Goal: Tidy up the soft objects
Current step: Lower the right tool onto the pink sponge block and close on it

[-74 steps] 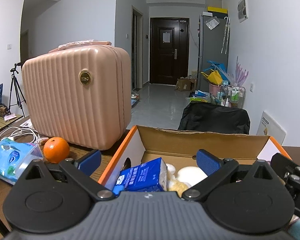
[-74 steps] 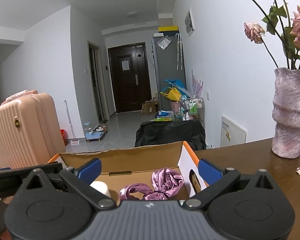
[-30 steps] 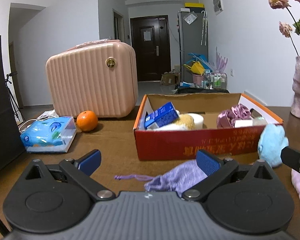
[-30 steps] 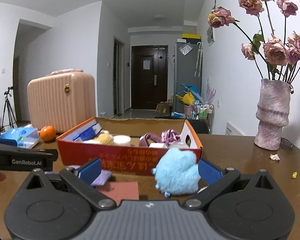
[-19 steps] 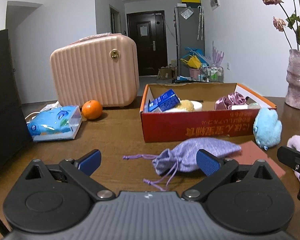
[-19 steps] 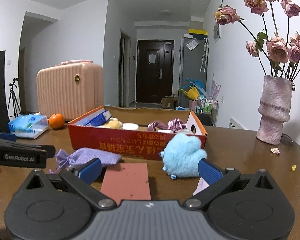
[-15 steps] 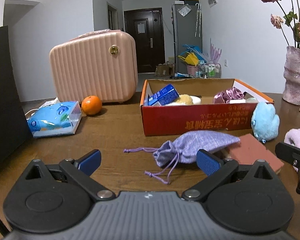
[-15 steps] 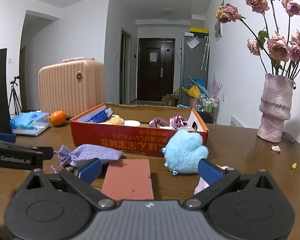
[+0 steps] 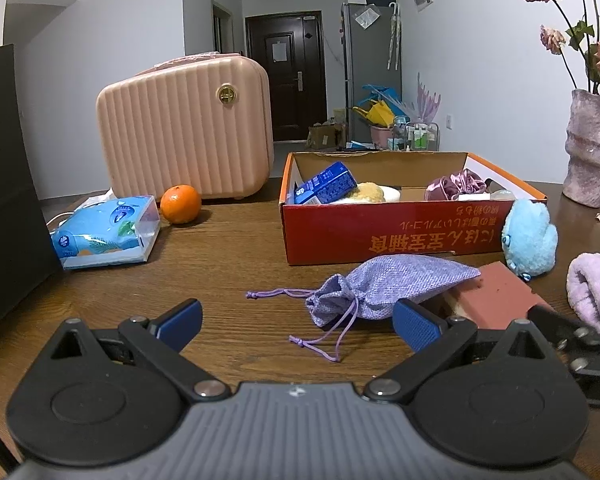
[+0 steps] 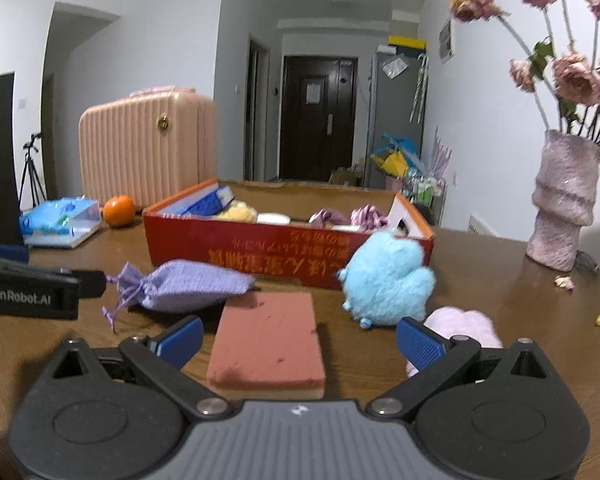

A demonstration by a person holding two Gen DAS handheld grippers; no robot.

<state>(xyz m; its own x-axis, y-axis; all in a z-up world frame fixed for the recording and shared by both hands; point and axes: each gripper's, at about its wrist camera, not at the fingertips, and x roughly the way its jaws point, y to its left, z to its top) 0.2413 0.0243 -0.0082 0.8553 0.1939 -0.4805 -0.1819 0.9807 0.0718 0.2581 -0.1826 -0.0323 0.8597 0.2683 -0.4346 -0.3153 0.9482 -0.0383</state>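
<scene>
Both jaws are spread wide with nothing between them. Just ahead of the left gripper [image 9: 296, 322], slightly toward its right finger, a lilac drawstring pouch [image 9: 388, 286] lies on the wooden table [image 9: 220, 264]. Between the fingers of the right gripper [image 10: 298, 338] a pink sponge block [image 10: 268, 338] lies flat, with a blue plush toy [image 10: 386, 280] beyond the right finger, against the red cardboard box [image 10: 260, 252]. The pouch is judged light and limp; it is probably best pinched at the gathered neck. "GenRobot.AI" can be read on the left gripper; the box print appears upside down and cannot be read.
</scene>
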